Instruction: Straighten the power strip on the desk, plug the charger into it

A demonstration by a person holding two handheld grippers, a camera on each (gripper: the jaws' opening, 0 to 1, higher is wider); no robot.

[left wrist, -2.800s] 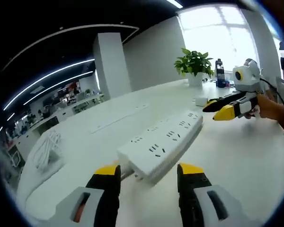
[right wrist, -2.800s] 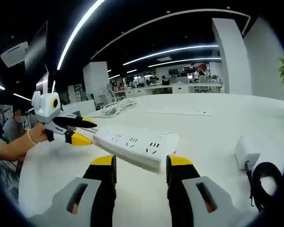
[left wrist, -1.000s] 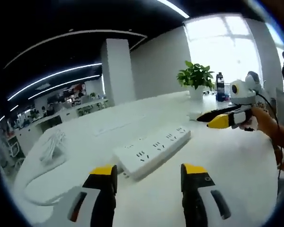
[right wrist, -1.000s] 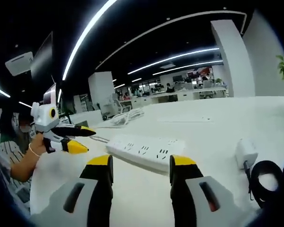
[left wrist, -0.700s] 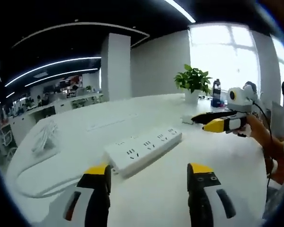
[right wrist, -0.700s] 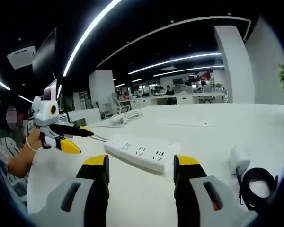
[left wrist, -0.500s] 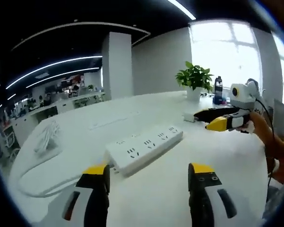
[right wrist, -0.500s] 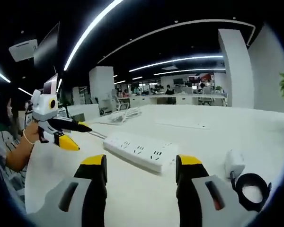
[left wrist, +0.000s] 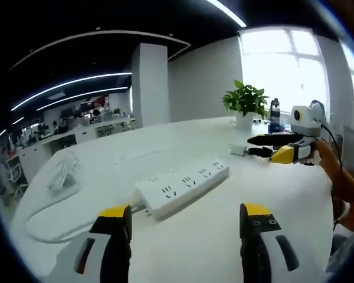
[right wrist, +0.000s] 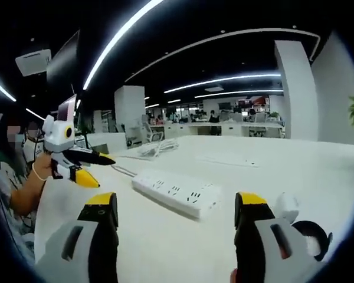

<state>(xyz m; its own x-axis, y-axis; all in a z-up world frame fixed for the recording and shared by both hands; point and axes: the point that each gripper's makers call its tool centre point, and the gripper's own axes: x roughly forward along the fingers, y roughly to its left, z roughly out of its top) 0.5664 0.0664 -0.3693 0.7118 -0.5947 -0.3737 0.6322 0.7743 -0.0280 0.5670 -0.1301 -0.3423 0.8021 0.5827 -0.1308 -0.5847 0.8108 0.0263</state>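
Observation:
A white power strip [left wrist: 180, 186] lies flat on the white desk [left wrist: 212, 242], its cable [left wrist: 41, 231] trailing to the left. My left gripper [left wrist: 186, 211] is open just short of the strip's near side, nothing between its jaws. In the right gripper view the strip [right wrist: 177, 193] lies ahead of my open right gripper [right wrist: 176, 200], which holds nothing. The white charger [right wrist: 286, 206] with its black coiled cord [right wrist: 310, 236] rests on the desk to the right of the strip. The right gripper [left wrist: 261, 148] also hovers open close to the charger [left wrist: 237, 149].
A potted plant [left wrist: 246, 100] and a dark bottle [left wrist: 275, 109] stand at the desk's far end. A bundle of white cable [left wrist: 62, 174] lies at the left. The left gripper [right wrist: 100, 171], held in a person's hand, hangs left of the strip.
Both views have pulled back from the strip, which stays flat on the desk. My right jaws stand wider apart than half a second ago; the left ones slightly wider.

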